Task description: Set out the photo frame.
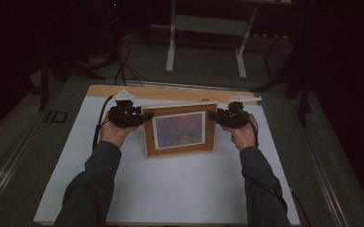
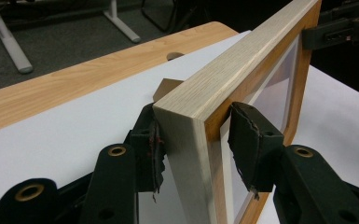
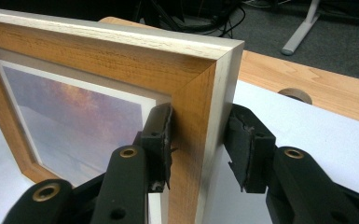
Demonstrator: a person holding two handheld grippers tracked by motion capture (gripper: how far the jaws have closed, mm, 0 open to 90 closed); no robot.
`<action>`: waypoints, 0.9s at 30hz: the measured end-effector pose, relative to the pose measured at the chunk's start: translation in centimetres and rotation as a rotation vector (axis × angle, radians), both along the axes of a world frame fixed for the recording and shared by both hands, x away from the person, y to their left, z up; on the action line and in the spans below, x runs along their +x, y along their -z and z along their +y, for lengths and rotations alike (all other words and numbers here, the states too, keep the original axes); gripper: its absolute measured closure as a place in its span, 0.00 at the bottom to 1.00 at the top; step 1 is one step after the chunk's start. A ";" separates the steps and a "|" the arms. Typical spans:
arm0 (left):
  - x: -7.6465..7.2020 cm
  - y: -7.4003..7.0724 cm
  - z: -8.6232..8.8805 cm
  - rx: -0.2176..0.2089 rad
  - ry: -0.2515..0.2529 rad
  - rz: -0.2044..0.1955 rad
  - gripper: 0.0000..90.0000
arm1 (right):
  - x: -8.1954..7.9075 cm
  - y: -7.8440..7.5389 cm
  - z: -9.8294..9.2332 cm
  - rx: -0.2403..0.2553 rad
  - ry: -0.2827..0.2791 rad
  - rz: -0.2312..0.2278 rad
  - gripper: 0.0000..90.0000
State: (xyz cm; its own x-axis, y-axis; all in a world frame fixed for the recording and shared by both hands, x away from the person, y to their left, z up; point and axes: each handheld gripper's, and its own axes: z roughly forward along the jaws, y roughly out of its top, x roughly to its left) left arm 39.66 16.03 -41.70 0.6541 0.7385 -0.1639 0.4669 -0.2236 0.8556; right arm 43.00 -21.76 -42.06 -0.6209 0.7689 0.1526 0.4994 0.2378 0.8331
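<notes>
One wooden picture frame (image 1: 179, 131) stands upright near the far middle of the worktop (image 1: 170, 189), its glazed front facing the person. The left gripper (image 1: 144, 116) straddles the frame's upper left corner and the right gripper (image 1: 213, 115) its upper right corner.

In the left gripper view the frame's edge (image 2: 186, 140) sits between the two fingers (image 2: 254, 147). The back finger touches the frame's rear, while the front one stands a little off the glass, so the fingers are parted and not clamped.

In the right gripper view the front finger (image 3: 158, 140) lies against the frame's front face (image 3: 121, 70), and the rear finger stands apart from its back with a gap showing. This pair, too, is spread rather than pressing.

There are two grippers, two hands, and one frame holding one picture of a purple and orange sky.

The worktop is pale wood covered by one white sheet (image 1: 123, 179), and a round hole (image 3: 294, 94) shows in the bare wood at the far edge. Beyond it, the room is dark, with grey floor, cables and the white legs of another table (image 1: 171, 42).
</notes>
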 end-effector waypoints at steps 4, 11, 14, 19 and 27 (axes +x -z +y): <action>0.0 0.0 0.0 -0.009 -0.002 0.005 0.63 | -0.2 0.0 0.0 -0.002 -0.001 0.002 0.68; 0.2 0.0 0.0 -0.022 -0.004 0.011 0.63 | -0.4 -0.3 -0.1 -0.018 -0.003 0.007 0.68; 0.3 0.0 0.0 -0.031 -0.001 0.015 0.62 | -0.6 -0.3 -0.2 -0.019 -0.004 0.009 0.68; 0.5 0.1 0.1 -0.054 0.002 0.026 0.62 | -1.1 -0.3 -0.3 -0.020 -0.007 0.017 0.69; 0.7 0.2 0.1 -0.075 0.018 0.040 0.61 | -2.0 -0.5 -0.6 -0.039 -0.020 0.027 0.69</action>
State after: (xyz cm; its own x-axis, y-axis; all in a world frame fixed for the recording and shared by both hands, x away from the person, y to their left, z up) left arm 40.37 16.11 -41.89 0.6586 0.7117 -0.2443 0.4976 -0.1685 0.8509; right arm 41.02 -22.34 -41.53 -0.6322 0.7621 0.1398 0.5163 0.2797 0.8095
